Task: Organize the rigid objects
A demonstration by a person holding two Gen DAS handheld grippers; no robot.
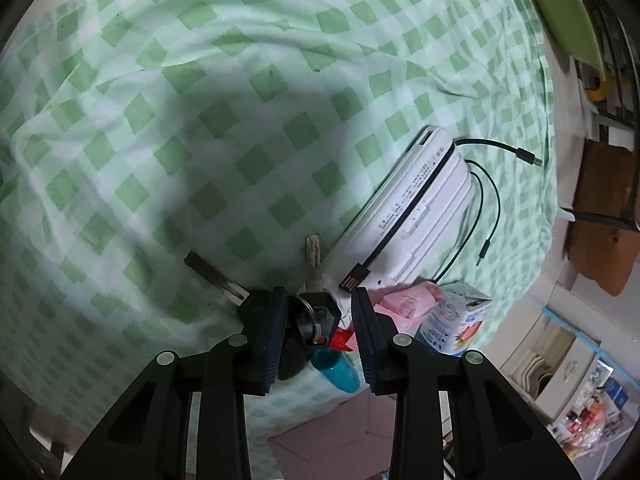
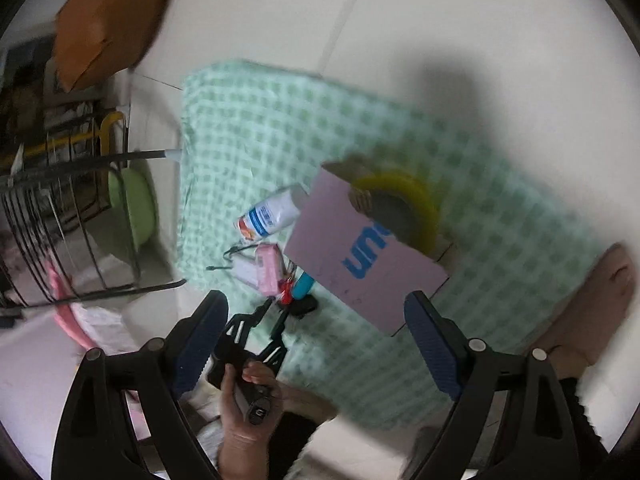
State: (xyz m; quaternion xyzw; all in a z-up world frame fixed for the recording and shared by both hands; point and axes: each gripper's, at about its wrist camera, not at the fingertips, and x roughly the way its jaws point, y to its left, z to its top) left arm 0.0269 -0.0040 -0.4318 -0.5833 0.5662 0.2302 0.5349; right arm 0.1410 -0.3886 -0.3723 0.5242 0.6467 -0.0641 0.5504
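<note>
Keys [image 1: 316,312] sit between the half-closed left gripper [image 1: 320,320] — only the wide-open right gripper [image 2: 316,344] sees the pink box [image 2: 360,256].

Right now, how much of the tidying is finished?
Only a little. The yellow tape roll already looks tucked in the pink box. The left tongs sit open around the key bunch, not squeezing it yet. The right tongs are open and empty. Still loose on the checked cloth: the power bank, pink packet, teal tube and small carton.
</note>
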